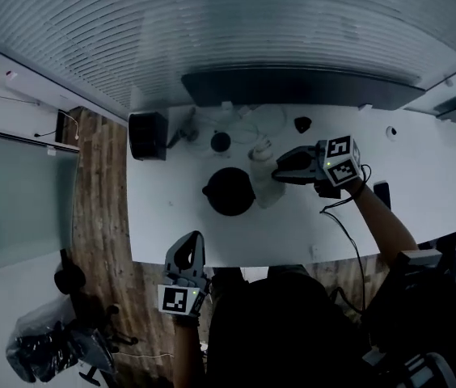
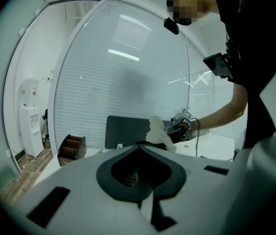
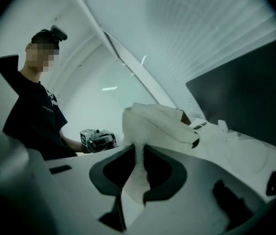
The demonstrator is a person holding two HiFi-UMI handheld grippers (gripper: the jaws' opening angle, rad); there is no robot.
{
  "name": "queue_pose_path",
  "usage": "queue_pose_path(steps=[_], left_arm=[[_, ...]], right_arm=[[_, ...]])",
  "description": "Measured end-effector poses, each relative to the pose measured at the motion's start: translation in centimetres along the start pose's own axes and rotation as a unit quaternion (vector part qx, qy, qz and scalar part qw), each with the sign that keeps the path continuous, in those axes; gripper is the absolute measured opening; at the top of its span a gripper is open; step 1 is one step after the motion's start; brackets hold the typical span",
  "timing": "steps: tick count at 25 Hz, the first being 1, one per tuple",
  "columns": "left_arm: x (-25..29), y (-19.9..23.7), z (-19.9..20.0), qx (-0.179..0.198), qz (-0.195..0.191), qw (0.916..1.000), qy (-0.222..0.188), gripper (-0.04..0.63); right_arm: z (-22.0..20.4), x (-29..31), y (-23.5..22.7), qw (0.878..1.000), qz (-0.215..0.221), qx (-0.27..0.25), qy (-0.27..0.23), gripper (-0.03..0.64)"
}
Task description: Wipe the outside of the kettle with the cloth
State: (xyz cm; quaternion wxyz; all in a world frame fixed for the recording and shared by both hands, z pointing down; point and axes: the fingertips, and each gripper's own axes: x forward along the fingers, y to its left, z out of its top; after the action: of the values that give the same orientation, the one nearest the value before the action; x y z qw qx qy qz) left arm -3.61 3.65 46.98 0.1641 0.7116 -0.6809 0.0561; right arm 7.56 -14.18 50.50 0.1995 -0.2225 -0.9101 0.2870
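Observation:
A black kettle stands on the white table, seen from above in the head view. A white cloth hangs just right of it, close beside its side; I cannot tell if they touch. My right gripper is shut on the cloth, which bunches over the jaws of the right gripper. My left gripper hovers at the table's front edge, below the kettle, apart from it. In its own view the left gripper is shut with nothing held, and the cloth shows beyond.
A dark box sits at the table's back left, showing as a brown organiser. A dark panel runs along the back edge. A small black round object lies behind the kettle. A cable trails from the right gripper.

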Motion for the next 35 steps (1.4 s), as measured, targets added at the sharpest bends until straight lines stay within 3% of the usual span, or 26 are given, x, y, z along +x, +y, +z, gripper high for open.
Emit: queue_pose_path(steps=[3, 7, 12, 18, 20, 23, 27, 30, 35], left_arm=[[-0.9, -2.0, -0.8, -0.01, 0.028, 0.9995, 0.013, 0.005], [-2.4, -3.3, -2.0, -0.009, 0.065, 0.9973, 0.033, 0.005], [-2.9, -3.4, -2.9, -0.018, 0.087, 0.9952, 0.041, 0.005], [-1.4, -3.6, -3.7, -0.02, 0.075, 0.9959, 0.048, 0.005], [-1.1, -3.6, -3.5, -0.02, 0.072, 0.9961, 0.046, 0.005], [-0.5, -3.3, -3.0, -0.024, 0.068, 0.9964, 0.045, 0.005], [0.2, -2.4, -2.9, -0.03, 0.065, 0.9966, 0.041, 0.005], [0.4, -2.2, -3.0, -0.034, 0.069, 0.9963, 0.039, 0.005], [-0.4, -1.9, -2.8, -0.042, 0.083, 0.995, 0.037, 0.005]], right_arm=[[-0.8, 3.6, -1.1, 0.997, 0.036, -0.028, 0.067, 0.057], [-2.8, 6.8, -2.5, 0.991, 0.041, -0.053, 0.116, 0.057], [-5.5, 6.8, -6.0, 0.993, 0.003, -0.022, 0.119, 0.057], [-12.4, 7.7, -9.3, 0.988, -0.045, 0.093, 0.117, 0.057], [-13.1, 7.3, -9.5, 0.986, -0.072, 0.105, 0.109, 0.057], [-9.9, 5.8, -8.8, 0.99, -0.099, 0.028, 0.094, 0.057], [-1.0, 5.3, -6.5, 0.996, -0.031, -0.059, 0.056, 0.057], [1.5, 7.7, -5.2, 0.988, 0.04, -0.102, 0.108, 0.057], [-0.6, 11.5, -6.2, 0.968, 0.065, -0.126, 0.208, 0.057]])
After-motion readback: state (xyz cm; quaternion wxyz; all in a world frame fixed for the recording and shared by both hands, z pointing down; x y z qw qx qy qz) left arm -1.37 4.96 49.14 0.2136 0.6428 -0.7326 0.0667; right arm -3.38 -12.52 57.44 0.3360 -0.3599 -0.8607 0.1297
